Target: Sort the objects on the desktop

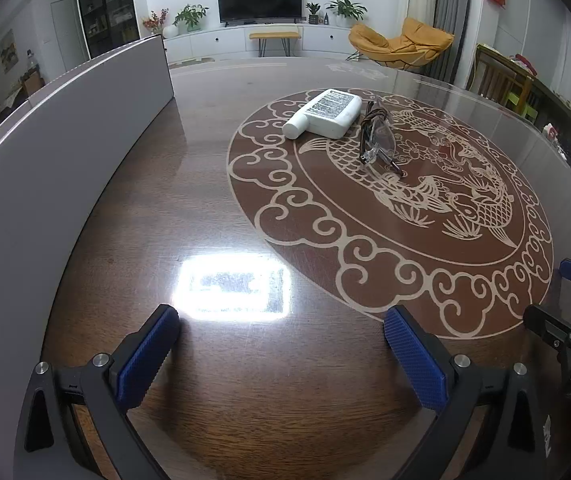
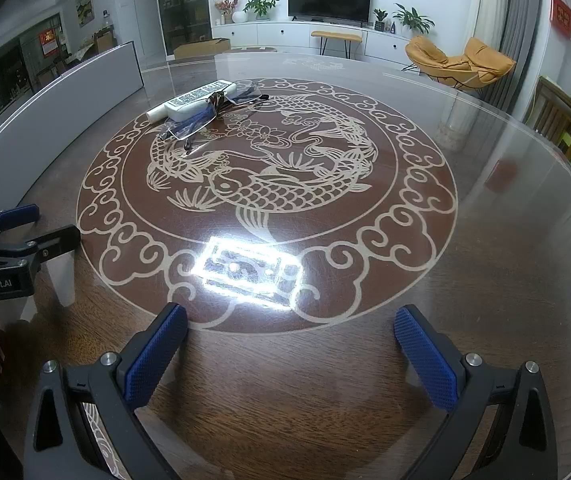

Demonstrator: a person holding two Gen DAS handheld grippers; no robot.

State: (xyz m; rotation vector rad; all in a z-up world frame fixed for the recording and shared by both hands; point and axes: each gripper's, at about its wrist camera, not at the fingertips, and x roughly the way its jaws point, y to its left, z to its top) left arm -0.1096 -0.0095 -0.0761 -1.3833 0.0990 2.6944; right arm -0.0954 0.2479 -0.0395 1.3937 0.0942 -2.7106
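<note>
Both grippers — left gripper point(image 1: 281, 332), right gripper point(image 2: 291, 330) — gape wide, empty. I'd take the glasses point(image 1: 377, 136) touching the bottle point(image 1: 323, 114) by the frame — slowly.

Round glass-topped table point(image 1: 205, 208) carries white bottle point(image 1: 325, 114) beside folded glasses point(image 1: 377, 136).

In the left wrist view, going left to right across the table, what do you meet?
Grey upright panel → white bottle lying flat → folded eyeglasses → the right hand-held gripper at the picture's right edge.
</note>
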